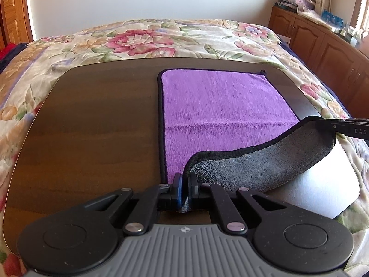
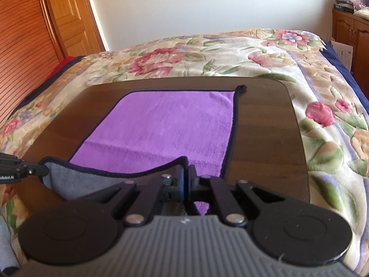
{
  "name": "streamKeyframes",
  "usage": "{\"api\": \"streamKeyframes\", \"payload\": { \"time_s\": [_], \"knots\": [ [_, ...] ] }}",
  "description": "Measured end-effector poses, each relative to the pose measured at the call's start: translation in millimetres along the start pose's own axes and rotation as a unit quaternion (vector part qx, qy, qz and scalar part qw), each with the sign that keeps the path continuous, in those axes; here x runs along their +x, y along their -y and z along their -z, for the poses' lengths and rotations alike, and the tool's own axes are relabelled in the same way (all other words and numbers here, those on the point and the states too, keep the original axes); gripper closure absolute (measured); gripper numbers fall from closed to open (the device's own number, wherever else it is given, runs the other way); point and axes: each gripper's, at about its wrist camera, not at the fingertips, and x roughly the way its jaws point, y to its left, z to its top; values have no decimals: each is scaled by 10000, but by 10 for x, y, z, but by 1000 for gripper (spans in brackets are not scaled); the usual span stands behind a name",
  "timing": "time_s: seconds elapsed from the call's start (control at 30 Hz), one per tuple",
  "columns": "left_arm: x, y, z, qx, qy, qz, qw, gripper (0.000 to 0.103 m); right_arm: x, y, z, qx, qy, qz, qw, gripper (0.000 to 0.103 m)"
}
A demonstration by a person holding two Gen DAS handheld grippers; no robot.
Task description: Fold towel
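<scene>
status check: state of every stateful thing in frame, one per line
left gripper: shut on towel's near edge
right gripper: shut on towel's near edge
towel: purple side up, far half flat, near edge lifted, grey underside showing
table: on the floral blanket, carrying the towel

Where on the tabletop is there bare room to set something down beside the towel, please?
The widest bare patch of the table lies left of the towel, from its black hem to the rounded table edge. A narrower strip runs along the towel's right hem. The near edge is crowded: left gripper and right gripper each pinch a lifted corner.
</scene>
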Motion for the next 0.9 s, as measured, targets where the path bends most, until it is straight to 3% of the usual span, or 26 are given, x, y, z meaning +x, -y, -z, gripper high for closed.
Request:
{"api": "streamKeyframes", "payload": {
  "time_s": [0.9],
  "knots": [
    [40, -5, -290, 158, 29, -163, 9997, 97, -2, 33, -204, -45, 426, -53, 9991, 99]
  ]
}}
